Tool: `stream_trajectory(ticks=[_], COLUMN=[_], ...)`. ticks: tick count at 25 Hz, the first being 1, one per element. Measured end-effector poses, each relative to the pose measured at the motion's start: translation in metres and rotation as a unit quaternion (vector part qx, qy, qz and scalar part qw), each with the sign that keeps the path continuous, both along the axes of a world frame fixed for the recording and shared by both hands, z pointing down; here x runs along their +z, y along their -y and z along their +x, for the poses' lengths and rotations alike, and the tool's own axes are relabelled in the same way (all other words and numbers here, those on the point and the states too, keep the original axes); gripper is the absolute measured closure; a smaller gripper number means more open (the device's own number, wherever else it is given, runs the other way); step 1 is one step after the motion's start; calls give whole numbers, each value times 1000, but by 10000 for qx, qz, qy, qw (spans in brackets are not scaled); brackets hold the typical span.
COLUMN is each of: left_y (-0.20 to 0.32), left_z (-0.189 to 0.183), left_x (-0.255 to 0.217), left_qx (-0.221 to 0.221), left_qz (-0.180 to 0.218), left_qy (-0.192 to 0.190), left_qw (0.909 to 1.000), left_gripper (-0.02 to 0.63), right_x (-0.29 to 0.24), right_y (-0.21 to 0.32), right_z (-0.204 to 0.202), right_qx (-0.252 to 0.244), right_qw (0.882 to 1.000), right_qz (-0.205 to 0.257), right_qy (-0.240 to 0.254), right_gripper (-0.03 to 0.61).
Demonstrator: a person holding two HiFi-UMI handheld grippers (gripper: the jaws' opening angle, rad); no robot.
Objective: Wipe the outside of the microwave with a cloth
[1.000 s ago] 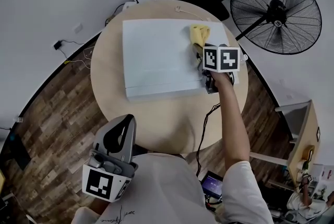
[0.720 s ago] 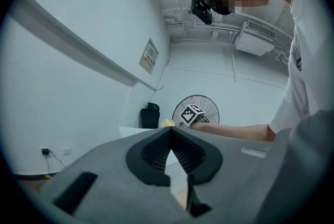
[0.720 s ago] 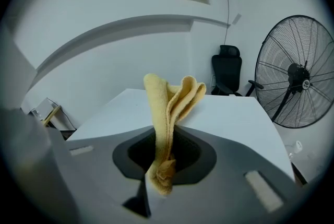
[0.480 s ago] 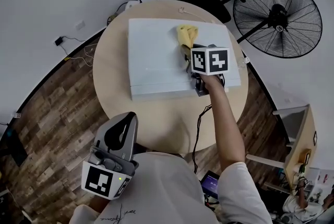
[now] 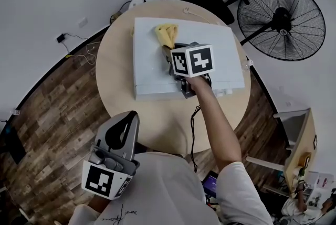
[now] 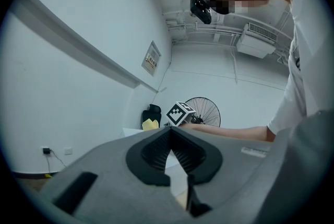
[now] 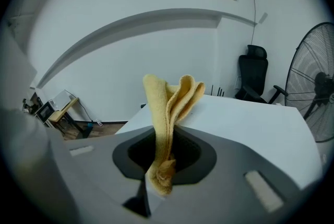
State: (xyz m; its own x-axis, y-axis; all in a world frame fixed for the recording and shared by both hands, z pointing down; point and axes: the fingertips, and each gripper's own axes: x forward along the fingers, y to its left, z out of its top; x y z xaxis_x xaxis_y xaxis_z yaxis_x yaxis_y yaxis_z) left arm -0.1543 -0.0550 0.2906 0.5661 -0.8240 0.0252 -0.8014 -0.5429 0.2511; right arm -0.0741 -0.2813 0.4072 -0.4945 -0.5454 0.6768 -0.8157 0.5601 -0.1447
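Gripping cloth (image 5: 166, 35) on microwave (image 5: 152, 69), right tongs (image 5: 172, 50); left tongs (image 6: 170, 130) closed; fan (image 5: 281, 19) beside table (image 5: 113, 77).

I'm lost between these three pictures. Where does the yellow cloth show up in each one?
Head view: the yellow cloth sits top centre, on the white microwave.
Left gripper view: a small yellow patch in the distance, just left of centre.
Right gripper view: dead centre, clamped between the jaws.
Shared landmark: the black fan, at the head view's upper right, mid-frame in the left gripper view, and at the right gripper view's right edge.
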Motion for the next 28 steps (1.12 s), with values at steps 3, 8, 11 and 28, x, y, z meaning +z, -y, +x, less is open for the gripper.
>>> stream_trajectory(ticks=[3,8,11,28], left_y=[1,4,4,5], left_z=[-5,-13,-18,-7], left_x=[0,0,0,0], left_qx=[-45,-128,-195,-345], left_qz=[6,4,1,-122], left_qy=[-12,-33,-50,48], left_qw=[10000,9999,9998,9993], left_gripper=[621,621,621,621], right_x=[-1,-1,-1,-32], right_y=[-3,-5,-8,-43], right_z=[-20,-44,-56,-94], right_qx=[-143,-346,-468,-1317], right_qw=[9999,9993,9988,9853], right_qz=[-20,-50,-84,-145], right_qy=[40,103,142,1079], right_gripper=[512,512,512,511])
